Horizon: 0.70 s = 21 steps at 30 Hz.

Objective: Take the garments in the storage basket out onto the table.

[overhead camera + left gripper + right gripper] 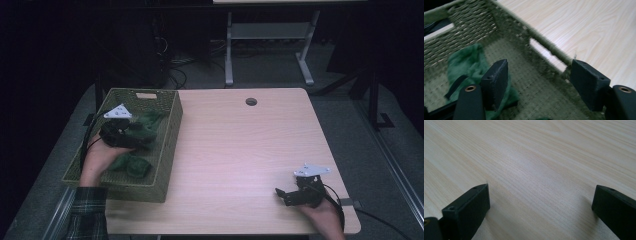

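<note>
Woven basket, high view: we see the olive basket [165,150] on the table [240,150] at its left edge, with dark green cloths [132,165] lying inside it, one near the front and one toward the back.
Left gripper, high view: our left gripper [131,134] hangs inside the basket over the cloths; from up here the dark jaws blend into the fabric, so we can only guess that nothing is caught between them.
Right gripper, high view: our right gripper [281,194] rests low over bare wood at the table's near right corner, well apart from the basket.
Left gripper view, grip: the jaws stand apart with nothing pinched; a green cloth [466,67] lies on the basket floor behind and under the left pad, and the right pad sits just beside the basket wall [541,52].
Left gripper view, risk: we think a closing pad could snag the weave of the wall or rim and drag or tip the basket, and it could pinch only a loose fold, so the cloth slips free when lifted.
Right gripper view, grip: the jaws stand wide apart over plain wood [529,170], holding nothing.
Right gripper view, risk: this hand is too far off to steady the basket if it shifts.
Writing: we find no brand, label or readable text in any view.
</note>
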### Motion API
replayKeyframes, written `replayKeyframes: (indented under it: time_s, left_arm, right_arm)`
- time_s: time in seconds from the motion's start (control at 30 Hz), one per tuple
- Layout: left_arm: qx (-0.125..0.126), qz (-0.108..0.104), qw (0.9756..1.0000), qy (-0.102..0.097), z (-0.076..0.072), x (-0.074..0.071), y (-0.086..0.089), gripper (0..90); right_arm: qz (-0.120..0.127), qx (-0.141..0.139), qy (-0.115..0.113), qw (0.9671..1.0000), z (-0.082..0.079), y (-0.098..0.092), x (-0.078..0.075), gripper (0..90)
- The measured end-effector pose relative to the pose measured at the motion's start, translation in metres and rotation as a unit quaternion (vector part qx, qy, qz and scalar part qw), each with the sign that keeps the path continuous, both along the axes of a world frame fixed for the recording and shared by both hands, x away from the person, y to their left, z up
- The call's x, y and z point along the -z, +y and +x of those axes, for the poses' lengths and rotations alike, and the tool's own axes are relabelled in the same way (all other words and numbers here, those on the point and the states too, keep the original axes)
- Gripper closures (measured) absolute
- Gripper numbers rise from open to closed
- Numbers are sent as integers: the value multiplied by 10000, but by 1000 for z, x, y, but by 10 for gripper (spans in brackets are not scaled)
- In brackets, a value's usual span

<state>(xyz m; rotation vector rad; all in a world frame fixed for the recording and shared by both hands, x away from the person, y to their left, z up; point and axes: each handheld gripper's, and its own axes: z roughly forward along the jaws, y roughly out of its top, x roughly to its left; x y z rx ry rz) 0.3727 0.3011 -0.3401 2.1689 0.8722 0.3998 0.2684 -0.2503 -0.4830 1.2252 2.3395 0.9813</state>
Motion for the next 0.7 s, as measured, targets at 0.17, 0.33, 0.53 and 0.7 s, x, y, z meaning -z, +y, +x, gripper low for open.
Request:
replayKeyframes:
  time_s: [0.17, 0.33, 0.53, 0.7]
  left_arm:
    - [-122, 43, 9999, 57, 4, 5, 15, 342]
    - [-277, 149, 9994, 123, 9, 14, 27, 379]
    - [-446, 249, 9983, 295, 15, 29, 37, 397]
    - [-560, 363, 9969, 425, 20, 40, 43, 407]
  right_arm:
    - [-1, 2, 0, 10000, 0, 0, 0, 12]
    - [-1, 3, -1, 10000, 0, 0, 0, 12]
    - [1, 8, -2, 10000, 0, 0, 0, 12]
    - [-1, 4, -5, 10000, 0, 0, 0, 12]
